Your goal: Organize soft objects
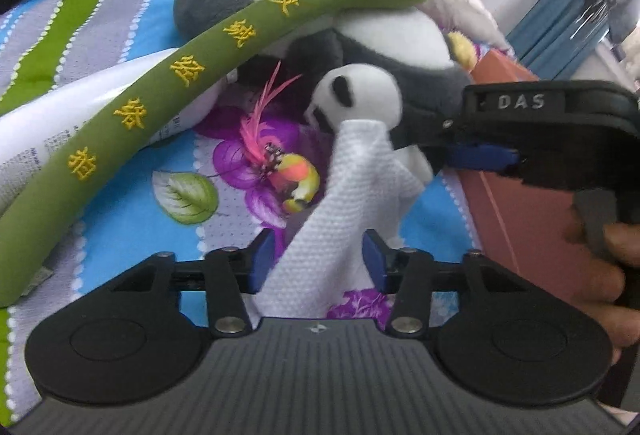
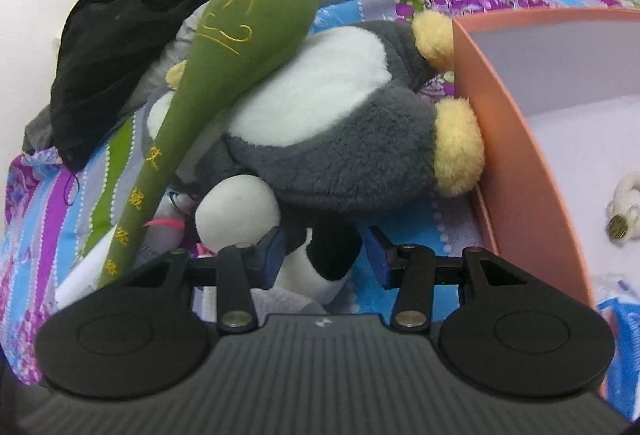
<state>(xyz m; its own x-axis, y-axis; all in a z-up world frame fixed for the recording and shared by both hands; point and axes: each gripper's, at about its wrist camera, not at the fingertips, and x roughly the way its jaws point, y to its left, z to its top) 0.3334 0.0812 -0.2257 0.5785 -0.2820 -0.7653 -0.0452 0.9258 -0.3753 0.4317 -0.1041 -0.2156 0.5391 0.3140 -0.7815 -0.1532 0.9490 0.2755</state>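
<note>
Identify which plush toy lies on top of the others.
The long green plush with yellow embroidered characters: its bulbous head rests across the big grey-and-white plush, while the small panda sits lower, on the bedspread.

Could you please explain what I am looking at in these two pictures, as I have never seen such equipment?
There is no robot: a person holds a two-fingered gripper in each hand, each with a wide-angle camera looking along its fingers. One picture is from the left gripper, the other from the right gripper. On the flowered bedsheet lie a small panda, a big grey plush and a green plush club, beside a pink box. A white cloth runs between the left pads, the panda's black limb between the right ones; whether either is pinched, I cannot tell.
</note>
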